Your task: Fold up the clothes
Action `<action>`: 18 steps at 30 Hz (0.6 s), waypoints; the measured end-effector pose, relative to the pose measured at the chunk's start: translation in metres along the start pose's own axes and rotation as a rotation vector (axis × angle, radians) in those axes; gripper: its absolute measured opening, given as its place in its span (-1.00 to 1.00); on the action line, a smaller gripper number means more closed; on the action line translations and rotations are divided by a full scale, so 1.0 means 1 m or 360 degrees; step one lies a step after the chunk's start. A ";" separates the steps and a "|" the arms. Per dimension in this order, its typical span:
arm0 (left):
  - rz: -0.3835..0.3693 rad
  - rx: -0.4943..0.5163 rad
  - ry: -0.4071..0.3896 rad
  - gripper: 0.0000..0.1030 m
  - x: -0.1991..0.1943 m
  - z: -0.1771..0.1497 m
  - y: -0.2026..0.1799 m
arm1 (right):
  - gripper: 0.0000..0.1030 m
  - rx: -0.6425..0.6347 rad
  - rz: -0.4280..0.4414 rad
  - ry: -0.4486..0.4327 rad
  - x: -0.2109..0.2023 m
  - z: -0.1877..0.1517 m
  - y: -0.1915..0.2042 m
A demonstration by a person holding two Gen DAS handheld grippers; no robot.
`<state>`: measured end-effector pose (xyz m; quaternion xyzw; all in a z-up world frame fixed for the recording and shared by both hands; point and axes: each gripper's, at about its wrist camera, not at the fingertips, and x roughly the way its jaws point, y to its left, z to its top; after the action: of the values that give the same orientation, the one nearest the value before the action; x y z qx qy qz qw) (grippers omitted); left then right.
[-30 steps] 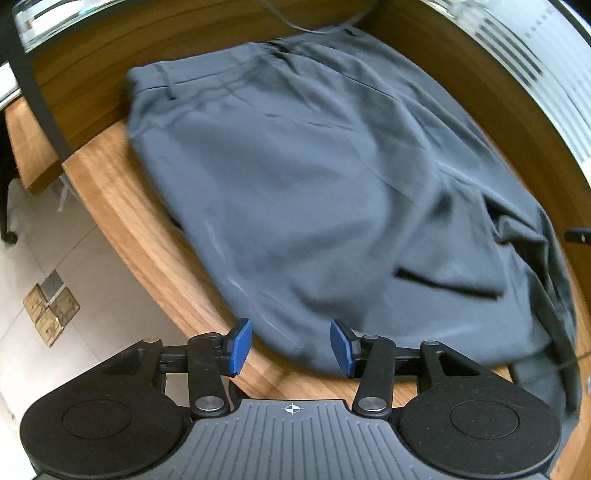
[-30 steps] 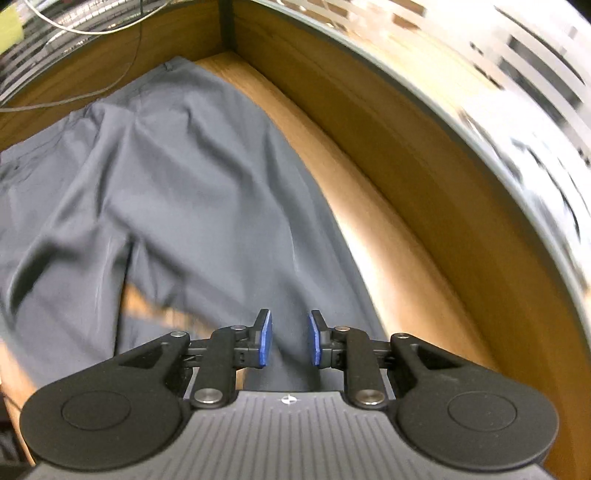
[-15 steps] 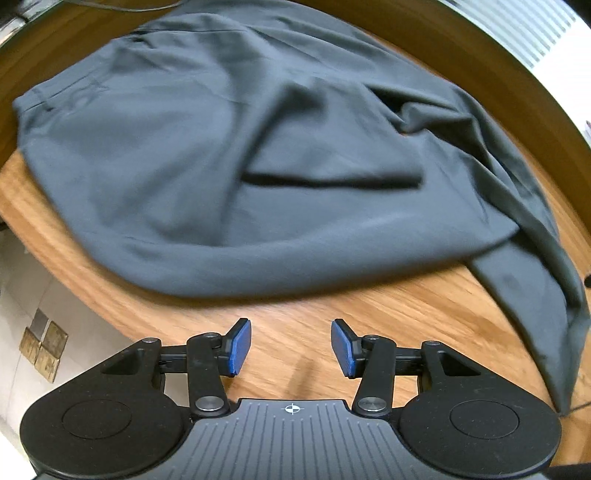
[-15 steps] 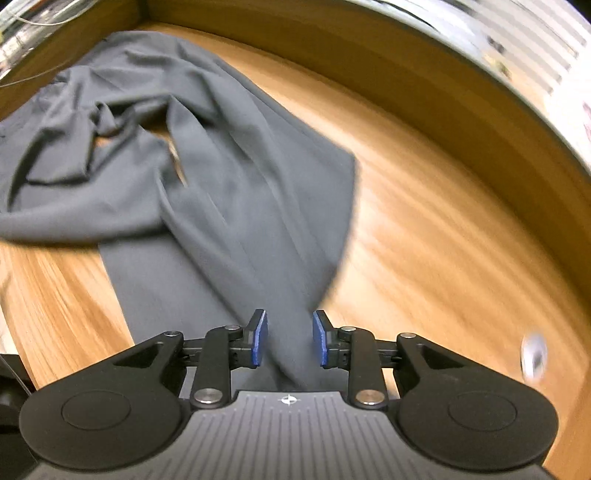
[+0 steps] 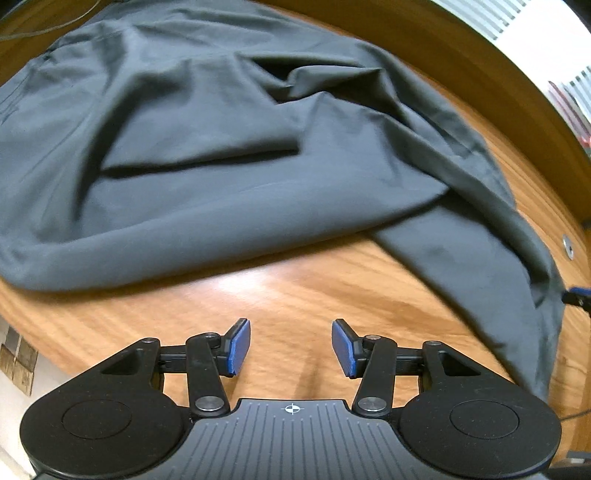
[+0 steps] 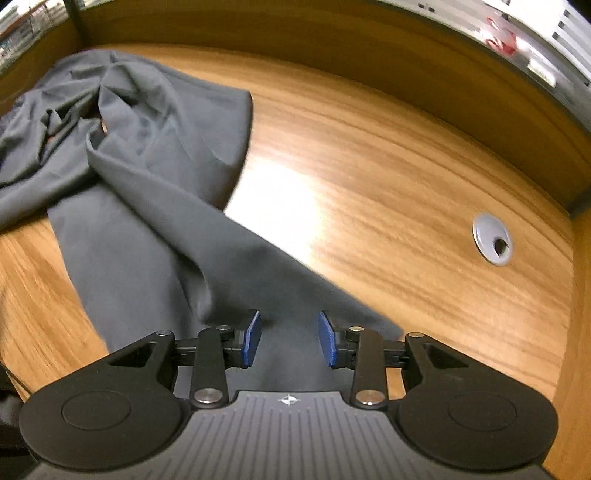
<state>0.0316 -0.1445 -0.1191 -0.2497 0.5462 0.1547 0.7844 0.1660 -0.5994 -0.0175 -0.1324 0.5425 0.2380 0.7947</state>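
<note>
Grey trousers (image 5: 229, 155) half-bunched on the wooden bench (image 5: 295, 291), with left gripper (image 5: 290, 347) opening over bare wood, right gripper (image 6: 289, 339) opening over 1 leg, neither gripping, probably for regrabbing.

A wooden desk (image 6: 406, 155) with a clear grain is seen in both views. A raised wooden panel (image 6: 332, 48) is set along its far edge. A bright patch of light (image 6: 280, 199) is reflected on the surface. A grey round cable grommet (image 6: 493, 240) is fitted into the top near the corner. Tiled floor (image 5: 18, 362) is seen beyond the near edge. Blinds (image 5: 491, 18) are visible behind the panel.
</note>
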 end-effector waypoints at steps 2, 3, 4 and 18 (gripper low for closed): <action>0.0015 0.0021 0.0005 0.07 -0.001 0.004 -0.009 | -0.07 -0.0005 0.0052 0.0000 0.008 0.011 -0.001; 0.0023 0.0030 0.0009 0.07 -0.001 0.006 -0.014 | -0.07 -0.0006 0.0077 0.0003 0.012 0.017 -0.001; 0.0029 0.0045 0.0005 0.07 -0.003 0.009 -0.018 | -0.08 -0.0007 0.0103 0.0006 0.016 0.023 -0.002; 0.0015 0.0285 -0.0025 0.14 0.002 0.055 -0.068 | -0.55 0.0133 0.0407 0.0138 0.064 0.045 0.019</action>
<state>0.1108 -0.1700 -0.0905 -0.1748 0.5530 0.1111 0.8071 0.2111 -0.5472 -0.0586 -0.0392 0.5982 0.3087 0.7385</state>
